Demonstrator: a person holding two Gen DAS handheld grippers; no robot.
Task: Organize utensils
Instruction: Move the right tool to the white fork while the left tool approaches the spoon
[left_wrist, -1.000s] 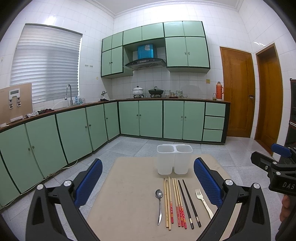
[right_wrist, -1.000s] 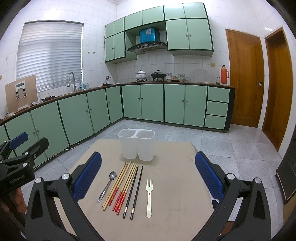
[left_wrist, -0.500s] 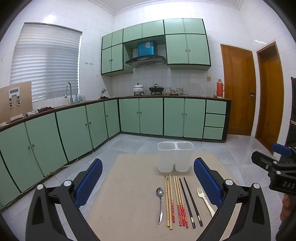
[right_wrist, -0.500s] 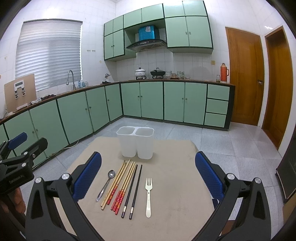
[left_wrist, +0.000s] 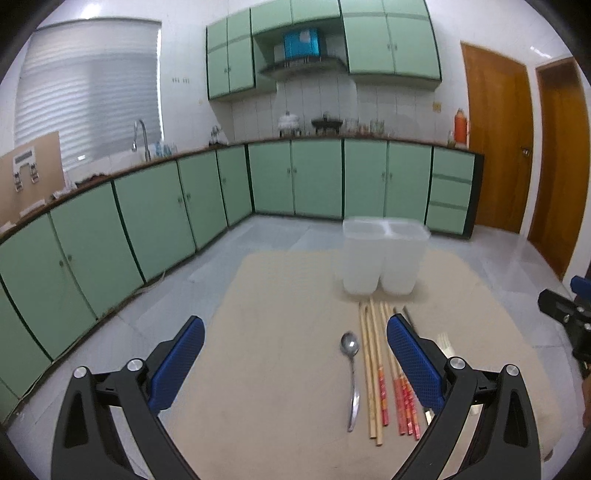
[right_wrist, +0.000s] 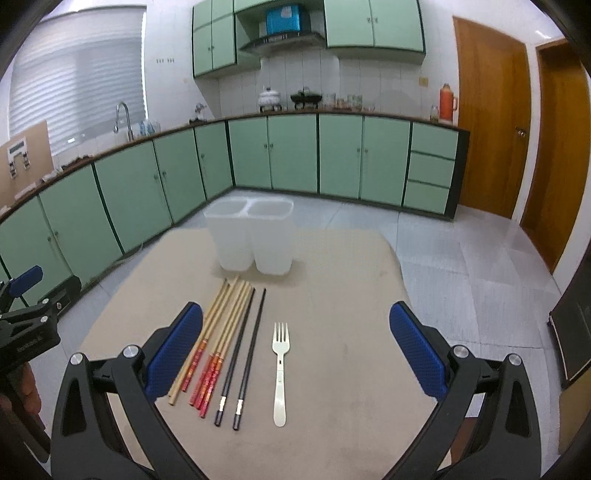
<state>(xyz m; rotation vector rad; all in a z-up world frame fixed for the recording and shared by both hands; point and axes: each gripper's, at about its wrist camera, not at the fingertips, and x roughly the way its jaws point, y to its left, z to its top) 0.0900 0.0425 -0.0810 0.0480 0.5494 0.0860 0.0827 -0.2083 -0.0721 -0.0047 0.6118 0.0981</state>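
Right wrist view gives me the cleanest look: the white fork lies flat on the tan table, tines pointing away toward the two-compartment holder, which stands empty at the table's far side. Just left of the fork lie the black chopsticks, then the wooden chopsticks with red ends, all roughly parallel. From the left wrist view I also see the metal spoon at the left edge of that row.

I judge everything here light and stiff. The fork looks like smooth plastic, thin and low against the table, so it could slide or pivot; I would pinch it across the handle, near the middle. The chopsticks are round-ish and may roll.

My right hand-held gripper hangs above the table with jaws spread wide, the fork between them, touching nothing. My left hand-held gripper is likewise wide open and empty, angled down over the spoon and the wooden chopsticks.
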